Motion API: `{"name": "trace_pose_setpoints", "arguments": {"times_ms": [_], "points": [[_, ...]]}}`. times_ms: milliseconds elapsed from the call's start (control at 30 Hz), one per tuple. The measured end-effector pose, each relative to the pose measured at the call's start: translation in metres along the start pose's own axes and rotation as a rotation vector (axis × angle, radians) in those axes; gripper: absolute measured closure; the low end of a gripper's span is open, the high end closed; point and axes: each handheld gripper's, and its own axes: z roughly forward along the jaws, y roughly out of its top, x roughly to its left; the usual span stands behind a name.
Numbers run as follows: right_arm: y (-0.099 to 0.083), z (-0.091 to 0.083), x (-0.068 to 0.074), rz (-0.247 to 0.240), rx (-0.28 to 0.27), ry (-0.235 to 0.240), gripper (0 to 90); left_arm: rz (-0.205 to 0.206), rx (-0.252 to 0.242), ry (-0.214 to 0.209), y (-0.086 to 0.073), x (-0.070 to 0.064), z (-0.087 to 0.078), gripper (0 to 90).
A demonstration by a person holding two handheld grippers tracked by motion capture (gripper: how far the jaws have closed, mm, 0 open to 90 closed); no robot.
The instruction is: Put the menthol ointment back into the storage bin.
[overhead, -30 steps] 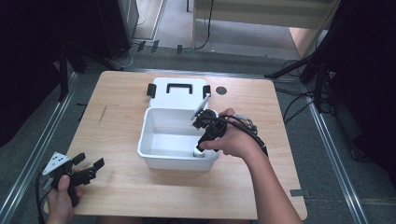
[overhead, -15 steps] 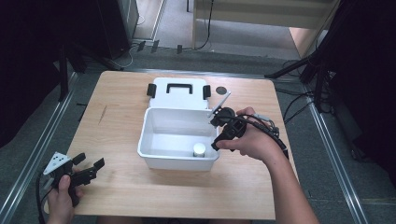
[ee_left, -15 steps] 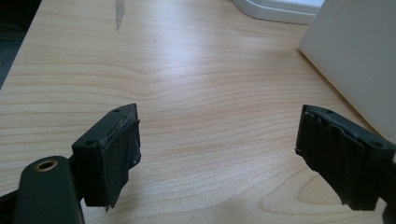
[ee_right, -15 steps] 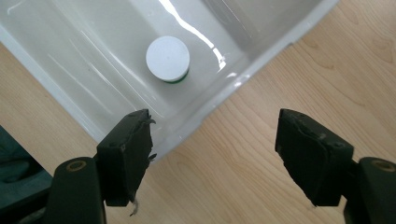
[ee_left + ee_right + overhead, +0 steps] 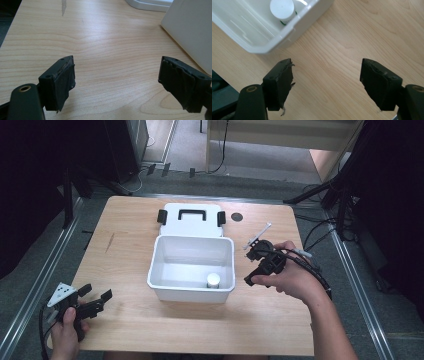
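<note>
A white open bin (image 5: 165,282) stands mid-table, and a small white-capped bottle (image 5: 213,280) stands upright in its front right corner. My right gripper (image 5: 252,264) hovers just right of the bin, open and holding nothing. In the right gripper view its jaws (image 5: 327,82) spread wide over bare wood, with the bin's corner (image 5: 287,32) and the bottle's cap (image 5: 282,8) beyond them. My left gripper (image 5: 96,292) rests at the front left corner of the table, open. In its own view, it (image 5: 116,82) faces bare wood, with the bin's wall (image 5: 190,30) at the right.
The bin's white lid (image 5: 191,225), with a black handle and two black latches, lies flat behind the bin. A small dark round spot (image 5: 237,216) marks the table right of the lid. Metal rails run along both sides of the table.
My right gripper was down inside the bin at the bottle; it has come out to the right, open, and the bottle stays in the bin. The left gripper has not moved.
</note>
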Motion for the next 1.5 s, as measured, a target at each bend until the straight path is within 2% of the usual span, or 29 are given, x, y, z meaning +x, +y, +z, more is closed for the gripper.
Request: {"name": "trace_pose_setpoints", "arguments": {"times_ms": [233, 667, 933, 1167, 1267, 1400, 1500], "points": [[-0.027, 0.006, -0.013, 0.046, -0.002, 0.003, 27.0, -0.003, 0.000, 0.000, 0.000, 0.000, 0.000, 14.5], [-0.081, 0.024, -0.029, 0.115, -0.052, 0.013, 26.9, -0.001, -0.001, 0.000, 0.000, 0.000, 0.000, 14.5], [-0.114, 0.037, -0.039, 0.176, -0.128, 0.000, 26.9, 0.001, -0.001, 0.002, 0.000, 0.000, 0.000, 14.5], [-0.148, 0.056, -0.042, 0.219, -0.235, -0.041, 25.3, 0.004, -0.001, 0.003, 0.000, -0.001, 0.000, 14.6], [-0.163, 0.064, -0.042, 0.245, -0.301, -0.053, 24.8, 0.005, -0.001, 0.003, 0.000, -0.001, 0.000, 14.5], [-0.183, 0.072, -0.044, 0.324, -0.421, -0.034, 22.2, 0.008, 0.001, 0.004, 0.000, -0.001, 0.000, 14.6], [-0.198, 0.078, -0.044, 0.403, -0.485, -0.047, 13.9, 0.011, 0.001, 0.006, 0.000, -0.001, 0.000, 14.6]]}}
